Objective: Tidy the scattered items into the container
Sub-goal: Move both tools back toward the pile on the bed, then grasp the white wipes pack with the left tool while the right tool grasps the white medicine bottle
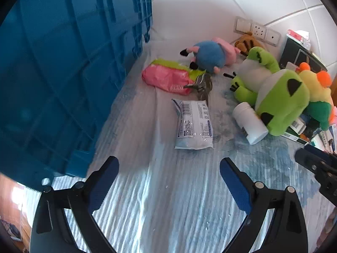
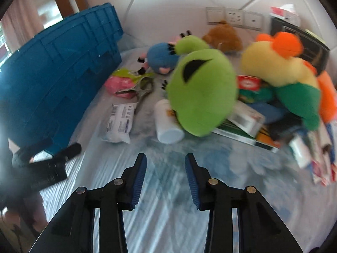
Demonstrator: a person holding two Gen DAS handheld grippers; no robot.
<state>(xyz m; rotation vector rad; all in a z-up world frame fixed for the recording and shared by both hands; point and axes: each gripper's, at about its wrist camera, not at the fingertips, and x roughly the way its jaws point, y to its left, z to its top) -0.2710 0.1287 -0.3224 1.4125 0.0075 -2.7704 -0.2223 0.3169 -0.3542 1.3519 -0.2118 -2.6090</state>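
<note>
**Clutter on the bed, both grippers empty above the sheet**

Clutter is what we are here to clear, and none of it is in our grasp yet. Our left gripper (image 1: 169, 168) has its fingers spread wide with only bare striped sheet (image 1: 168, 200) between them. Our right gripper (image 2: 165, 164) has its fingers much narrower, parted by a modest gap, and nothing sits in that gap either.

Moving outward from the left fingers, the first thing ahead is the white packet (image 1: 193, 124), lying flat on the sheet with its long axis running almost straight away from us, roughly in line with the way the gripper points. We judge this the likeliest pick for the left hand: the spread fingers could come down across its short sides.

Ahead of the right fingers, and slightly to their left, lies the white bottle (image 2: 167, 122) on its side, its top end tucked against the green plush frog (image 2: 202, 97). Its long axis also runs away from us.

Beyond these sit scissors (image 2: 141, 90), a pink packet (image 1: 166, 79) and a blue plush toy (image 1: 208, 55). The blue crate (image 1: 63, 73) stands to the left, closest to our left hand.
</note>
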